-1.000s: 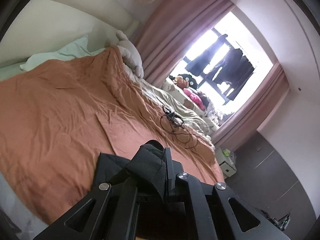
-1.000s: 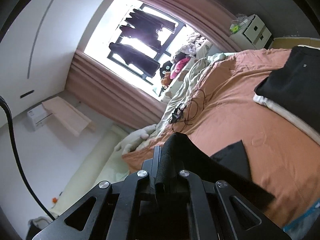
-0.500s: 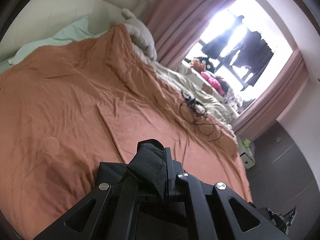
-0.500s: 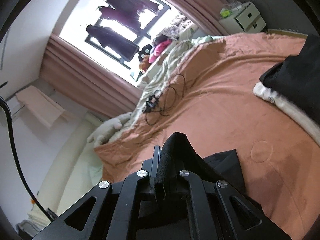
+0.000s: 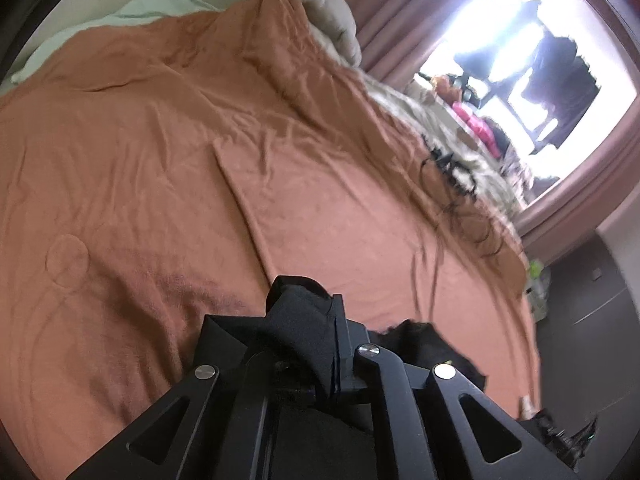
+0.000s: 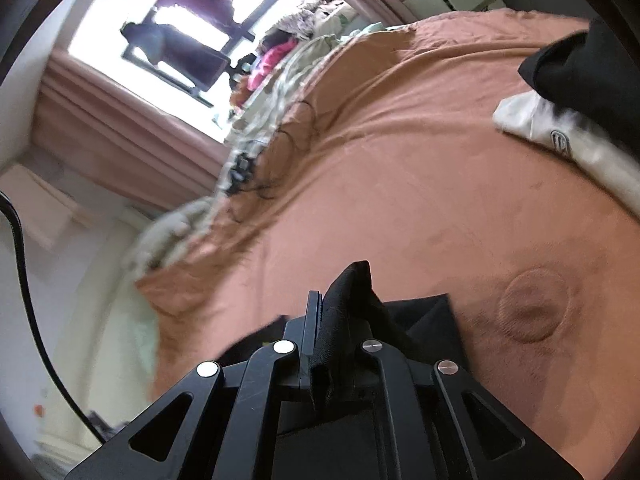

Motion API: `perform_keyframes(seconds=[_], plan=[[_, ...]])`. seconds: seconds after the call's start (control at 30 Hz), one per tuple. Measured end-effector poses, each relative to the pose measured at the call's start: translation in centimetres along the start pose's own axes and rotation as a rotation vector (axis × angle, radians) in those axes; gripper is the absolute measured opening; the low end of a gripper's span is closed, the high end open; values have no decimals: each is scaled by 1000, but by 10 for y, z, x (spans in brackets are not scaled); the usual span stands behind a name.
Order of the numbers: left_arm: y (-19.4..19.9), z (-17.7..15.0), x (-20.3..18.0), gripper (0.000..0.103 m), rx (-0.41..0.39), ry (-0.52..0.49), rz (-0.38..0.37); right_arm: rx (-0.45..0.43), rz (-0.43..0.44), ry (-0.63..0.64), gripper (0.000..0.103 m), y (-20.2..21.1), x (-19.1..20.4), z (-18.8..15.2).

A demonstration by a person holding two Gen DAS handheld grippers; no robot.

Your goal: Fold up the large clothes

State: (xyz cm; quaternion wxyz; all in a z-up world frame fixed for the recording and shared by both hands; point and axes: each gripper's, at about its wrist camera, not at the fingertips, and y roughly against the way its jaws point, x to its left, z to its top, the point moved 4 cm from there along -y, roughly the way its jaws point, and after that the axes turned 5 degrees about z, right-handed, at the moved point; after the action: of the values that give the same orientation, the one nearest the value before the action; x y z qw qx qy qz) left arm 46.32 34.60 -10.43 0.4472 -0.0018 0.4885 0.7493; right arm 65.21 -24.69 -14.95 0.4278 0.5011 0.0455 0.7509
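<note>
Starting on your left: your left gripper [image 5: 320,312] points down at the rust-orange bedspread [image 5: 160,168], with a bunched corner of the black garment [image 5: 304,320] standing up between its fingers. The jaws have just been easing apart, though the cloth is still pinched in the narrow gap. More of the black fabric spreads out below and to the right of the fingers, low over the bedspread.

Moving right: your right gripper [image 6: 336,312] mirrors this, with another folded ridge of the same black garment [image 6: 352,292] rising between its fingers. These jaws have also just been loosening and are barely apart, with the cloth still caught in them. A flap of the garment lies on the bedspread [image 6: 400,184] just right of the fingers.

So the garment hangs between your two hands, its held edge running from one gripper to the other, with the bed directly beneath and ahead. Neither hand looks nearer, so letting go appears to be a job for both together.

Far right, a folded stack of clothes [image 6: 560,120], black over white, sits well apart from the garment.
</note>
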Motion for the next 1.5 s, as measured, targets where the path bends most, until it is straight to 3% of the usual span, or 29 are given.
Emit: perform_keyframes(seconds=[0.03, 0.1, 0.17, 0.2, 0.27, 0.5, 0.97, 1.17, 1.3, 1.5], plan=[[-1, 0, -3, 16, 1, -24, 10, 12, -7, 32, 46, -2, 6, 0], [2, 0, -7, 53, -14, -46, -2, 7, 1, 54, 83, -1, 12, 0], [16, 1, -8, 79, -79, -54, 1, -18, -9, 101, 85, 8, 19, 0], [27, 1, -7, 86, -123, -54, 7, -14, -13, 110, 85, 12, 21, -1], [37, 1, -5, 87, -149, -59, 9, -10, -12, 103, 85, 21, 18, -3], [57, -20, 19, 87, -103, -103, 76, 4, -89, 89, 85, 50, -10, -18], [70, -104, 84, 81, 99, -128, 132, 163, -244, 98, 85, 92, -76, -97], [64, -143, 111, 66, 189, -136, 170, 237, -312, 122, 84, 96, -95, -133], [62, -152, 129, 58, 167, -168, 241, 198, -451, 130, 82, 112, -105, -137], [76, -149, 128, 58, 131, -153, 280, 169, -422, 164, 74, 136, -78, -133]])
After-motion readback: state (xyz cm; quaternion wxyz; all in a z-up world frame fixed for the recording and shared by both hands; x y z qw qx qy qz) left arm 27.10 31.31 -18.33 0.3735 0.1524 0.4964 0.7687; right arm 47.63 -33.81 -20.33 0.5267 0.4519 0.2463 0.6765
